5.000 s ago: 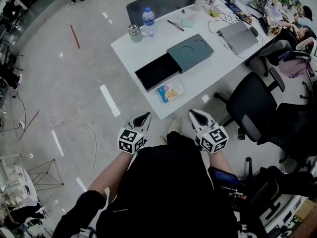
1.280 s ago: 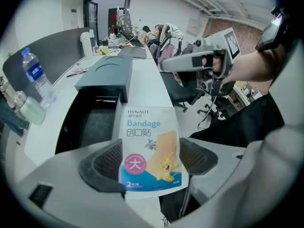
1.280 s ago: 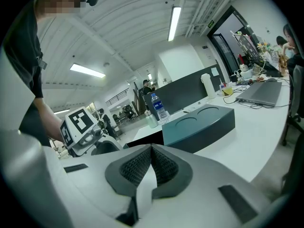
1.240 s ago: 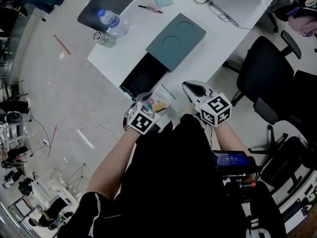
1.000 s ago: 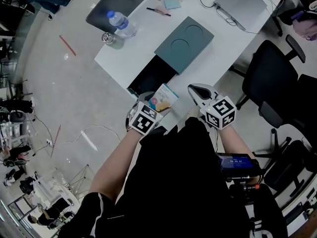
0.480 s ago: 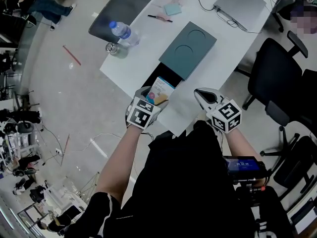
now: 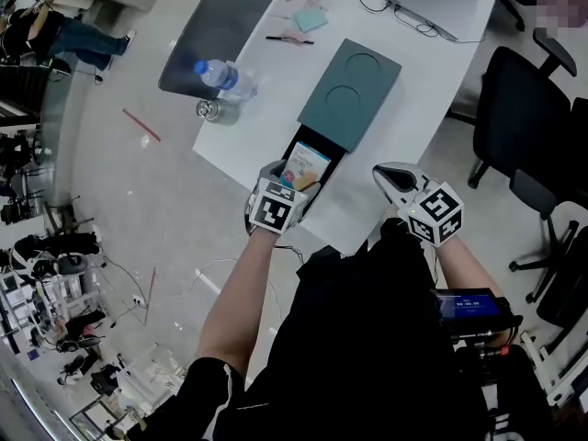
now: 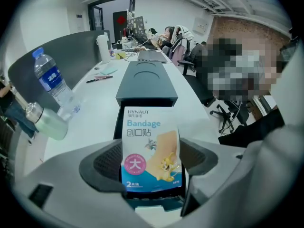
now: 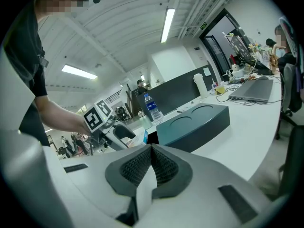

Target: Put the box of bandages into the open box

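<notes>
The bandage box [image 8: 151, 148], white and blue with a cartoon print, is held upright between the jaws of my left gripper [image 8: 152, 167]. In the head view the left gripper [image 7: 280, 191] holds the bandage box [image 7: 304, 165] just above the black open tray of the open box [image 7: 312, 150]. The box's teal sleeve [image 7: 351, 92] with two round recesses lies beyond the tray. My right gripper [image 7: 397, 178] hovers off the table's near edge, jaws shut and empty. In the right gripper view the right gripper [image 9: 151, 161] faces the teal sleeve [image 9: 194, 120].
On the white table [image 7: 404, 99] stand a water bottle [image 7: 223, 76] and a small jar [image 7: 208, 109] at the left. A pen [image 7: 285, 39], a notepad [image 7: 310, 18] and a laptop [image 7: 432, 3] lie farther back. Black office chairs [image 7: 528, 108] stand at the right.
My left gripper picked the bandage box up from the table's near edge and carried it forward over the open black tray. The right gripper stayed beside the edge.
</notes>
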A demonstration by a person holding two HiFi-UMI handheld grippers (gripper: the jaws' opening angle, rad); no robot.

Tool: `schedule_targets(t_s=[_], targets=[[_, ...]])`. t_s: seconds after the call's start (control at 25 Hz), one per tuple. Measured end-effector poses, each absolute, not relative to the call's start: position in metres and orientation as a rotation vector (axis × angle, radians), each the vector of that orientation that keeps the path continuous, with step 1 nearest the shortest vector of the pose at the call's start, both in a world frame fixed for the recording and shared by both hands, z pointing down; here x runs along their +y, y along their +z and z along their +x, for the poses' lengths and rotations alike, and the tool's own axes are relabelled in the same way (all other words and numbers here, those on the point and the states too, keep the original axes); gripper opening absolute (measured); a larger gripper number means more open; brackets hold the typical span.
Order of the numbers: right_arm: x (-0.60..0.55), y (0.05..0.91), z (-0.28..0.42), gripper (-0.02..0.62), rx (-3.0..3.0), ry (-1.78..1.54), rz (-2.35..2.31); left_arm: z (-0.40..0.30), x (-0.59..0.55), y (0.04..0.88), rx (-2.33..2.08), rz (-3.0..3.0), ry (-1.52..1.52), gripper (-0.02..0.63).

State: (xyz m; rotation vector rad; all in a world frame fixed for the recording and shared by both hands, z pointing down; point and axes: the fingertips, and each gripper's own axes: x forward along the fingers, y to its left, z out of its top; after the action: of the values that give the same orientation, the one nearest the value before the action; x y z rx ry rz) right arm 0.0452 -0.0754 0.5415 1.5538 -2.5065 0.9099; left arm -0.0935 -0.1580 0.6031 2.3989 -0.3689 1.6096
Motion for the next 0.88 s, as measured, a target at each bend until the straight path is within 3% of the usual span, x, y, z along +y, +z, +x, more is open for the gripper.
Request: schedule_targets(t_s=[0.88], targets=[[-0.071,0.552,0.048,0.026,-2.45,0.971,1.652,-0.099,-0.156,0.653,-0.262,2.287,1.735,0.377]])
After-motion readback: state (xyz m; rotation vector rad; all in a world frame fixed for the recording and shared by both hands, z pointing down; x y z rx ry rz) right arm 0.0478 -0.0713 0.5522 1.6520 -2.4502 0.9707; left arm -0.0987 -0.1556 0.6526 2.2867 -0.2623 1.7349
